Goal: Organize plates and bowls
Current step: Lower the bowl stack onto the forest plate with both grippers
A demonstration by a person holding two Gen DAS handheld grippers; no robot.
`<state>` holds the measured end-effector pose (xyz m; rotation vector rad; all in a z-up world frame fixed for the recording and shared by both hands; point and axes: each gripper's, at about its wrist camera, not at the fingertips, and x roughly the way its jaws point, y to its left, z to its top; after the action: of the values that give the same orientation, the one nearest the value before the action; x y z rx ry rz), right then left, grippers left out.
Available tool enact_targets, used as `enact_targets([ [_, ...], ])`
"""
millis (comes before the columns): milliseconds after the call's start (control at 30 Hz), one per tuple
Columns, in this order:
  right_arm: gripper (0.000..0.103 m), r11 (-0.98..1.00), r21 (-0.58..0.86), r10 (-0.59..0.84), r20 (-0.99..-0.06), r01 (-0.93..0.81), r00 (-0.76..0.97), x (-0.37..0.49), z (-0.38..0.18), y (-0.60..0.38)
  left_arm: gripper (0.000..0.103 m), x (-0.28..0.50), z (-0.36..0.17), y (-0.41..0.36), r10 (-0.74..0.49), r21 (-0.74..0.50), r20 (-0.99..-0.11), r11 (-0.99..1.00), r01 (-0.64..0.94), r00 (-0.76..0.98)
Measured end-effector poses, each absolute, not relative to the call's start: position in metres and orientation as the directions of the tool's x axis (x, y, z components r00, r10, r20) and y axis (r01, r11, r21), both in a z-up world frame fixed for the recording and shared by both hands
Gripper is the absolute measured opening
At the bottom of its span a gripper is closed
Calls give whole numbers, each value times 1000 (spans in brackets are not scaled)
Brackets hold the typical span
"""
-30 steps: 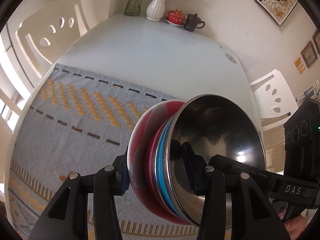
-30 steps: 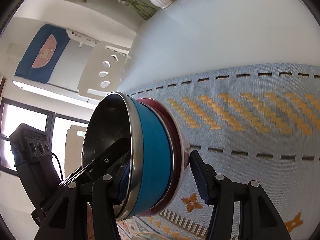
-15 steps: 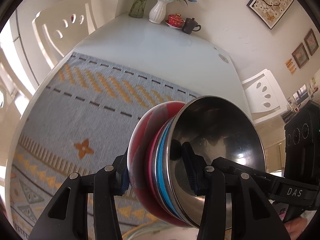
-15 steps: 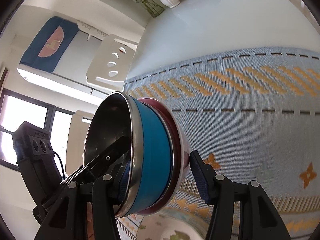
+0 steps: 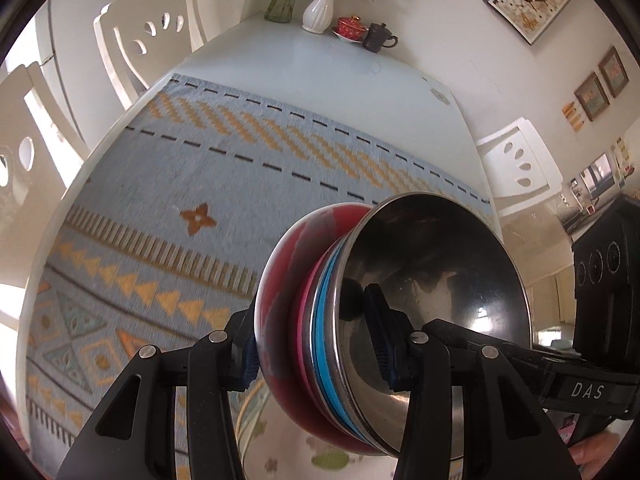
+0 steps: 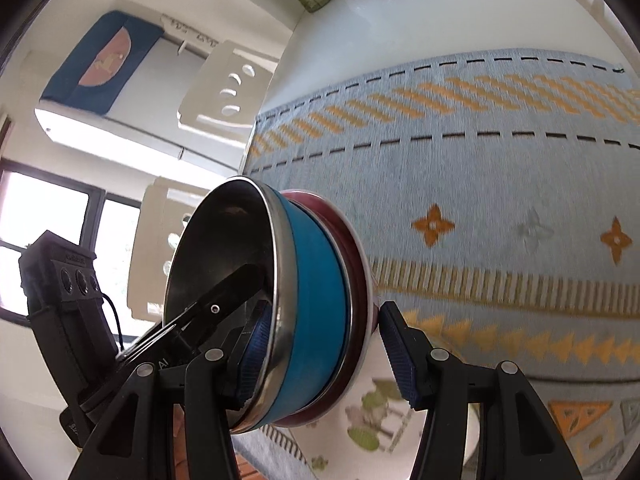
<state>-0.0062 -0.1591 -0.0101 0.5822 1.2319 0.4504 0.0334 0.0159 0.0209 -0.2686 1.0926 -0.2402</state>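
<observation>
Together we carry the stack of bowls (image 5: 384,320) above the woven mat (image 5: 208,184), left gripper (image 5: 316,340) and right gripper (image 6: 320,356) each clamped on its rim; uneven pulling could slip the nested bowls apart.

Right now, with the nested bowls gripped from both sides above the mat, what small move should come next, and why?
Probably lower the nested bowls onto a bare patch of the woven mat: both the left hand-held gripper and right hand-held gripper clamp the stack's rim, tilted in the air.
</observation>
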Motion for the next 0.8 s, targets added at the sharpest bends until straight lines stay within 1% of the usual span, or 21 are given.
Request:
enact_targets([
  [333, 54, 810, 586, 574, -791, -5, 212, -47, -17, -163, 43, -9, 10, 8, -355, -355, -852, 932, 75, 385],
  [567, 54, 822, 569, 559, -813, 19, 161, -77, -36, -165, 42, -34, -5, 0, -369, -360, -863, 928, 93, 346],
  [800, 54, 846, 532, 527, -836, -6, 156, -88, -40, -161, 42, -49, -20, 1, -382, -375, -862, 923, 89, 334],
])
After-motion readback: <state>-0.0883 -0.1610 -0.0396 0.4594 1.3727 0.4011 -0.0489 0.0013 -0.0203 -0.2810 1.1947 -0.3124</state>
